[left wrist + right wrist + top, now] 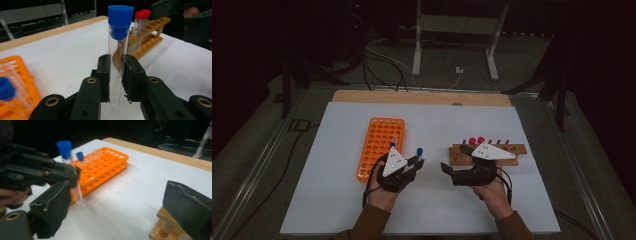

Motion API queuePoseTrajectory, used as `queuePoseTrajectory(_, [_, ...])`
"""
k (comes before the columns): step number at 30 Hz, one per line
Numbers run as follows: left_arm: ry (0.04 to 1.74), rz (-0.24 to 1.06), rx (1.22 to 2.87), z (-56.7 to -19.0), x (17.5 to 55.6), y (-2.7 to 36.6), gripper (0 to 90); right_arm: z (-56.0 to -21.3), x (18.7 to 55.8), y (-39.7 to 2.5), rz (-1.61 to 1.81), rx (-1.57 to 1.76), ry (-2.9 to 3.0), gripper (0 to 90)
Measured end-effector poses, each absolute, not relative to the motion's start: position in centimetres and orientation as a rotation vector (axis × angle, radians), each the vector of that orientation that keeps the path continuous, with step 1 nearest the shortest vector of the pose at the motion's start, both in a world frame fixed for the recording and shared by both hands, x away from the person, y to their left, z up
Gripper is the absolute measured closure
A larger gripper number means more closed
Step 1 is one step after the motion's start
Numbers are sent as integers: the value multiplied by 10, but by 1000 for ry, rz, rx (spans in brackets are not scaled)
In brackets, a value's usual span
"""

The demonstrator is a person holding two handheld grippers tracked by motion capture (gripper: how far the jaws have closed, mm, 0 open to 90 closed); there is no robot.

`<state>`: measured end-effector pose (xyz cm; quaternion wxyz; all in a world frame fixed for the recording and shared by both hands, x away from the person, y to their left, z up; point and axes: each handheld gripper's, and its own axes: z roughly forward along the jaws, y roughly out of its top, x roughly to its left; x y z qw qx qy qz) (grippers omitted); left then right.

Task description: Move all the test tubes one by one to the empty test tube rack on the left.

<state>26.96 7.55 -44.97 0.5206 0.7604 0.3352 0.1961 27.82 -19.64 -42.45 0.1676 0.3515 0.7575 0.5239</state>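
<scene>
L claw (115, 75) is clamped on a clear test tube w/ blue cap (120, 15), gripping the glass approx. mid-body; tube stands upright, bottom end hanging below the pads, lifted clear of the bench (342, 200). In the high view the tube sits between the orange rack (381, 147) and the wooden rack (489, 155), just right of the orange one. A second blue-capped tube (80, 157) stands in the orange rack, plus what looks like an uncapped clear one near it; hard to tell for sure.

R claw (125, 207) is spread wide, nothing between its pads, held just in front of the wooden rack and facing the L claw. Wooden rack already carries two red-capped tubes (477, 140).

Step in hand, as I read it: transfer of the blue-cap tube from orange rack toward the wooden one, either a hand-over to the R claw or direct placement. Mid-carry, approx. halfway.

Next move needs: keep tube vertical, bring it across to the R claw or over a free hole in the wooden rack, line up the round bottom w/ the hole before lowering. If handing over, R claw should close on bare glass above or below the L pads, then L lets go. Glass is slick, so grip pressure matters.
</scene>
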Motion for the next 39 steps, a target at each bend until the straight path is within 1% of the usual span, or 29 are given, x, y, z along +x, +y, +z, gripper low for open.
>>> queuePoseTrajectory(1, [811, 477, 1819, -450, 270, 78, 773, -425, 279, -197, 1488, 1003, 2151, 27])
queuePoseTrajectory(5, [846, 505, 1807, -450, 274, 89, 773, -424, 279, -200, 1484, 1006, 2136, 8])
queuePoseTrajectory(18, [923, 565, 1788, -455, 281, 113, 773, -422, 279, -206, 1495, 1031, 2093, 2])
queuePoseTrajectory(25, [952, 619, 1805, -461, 285, 118, 773, -422, 279, -207, 1503, 1029, 2086, 2])
queuePoseTrajectory(39, [996, 644, 1822, -472, 291, 121, 773, -422, 278, -208, 1507, 1025, 2087, 2])
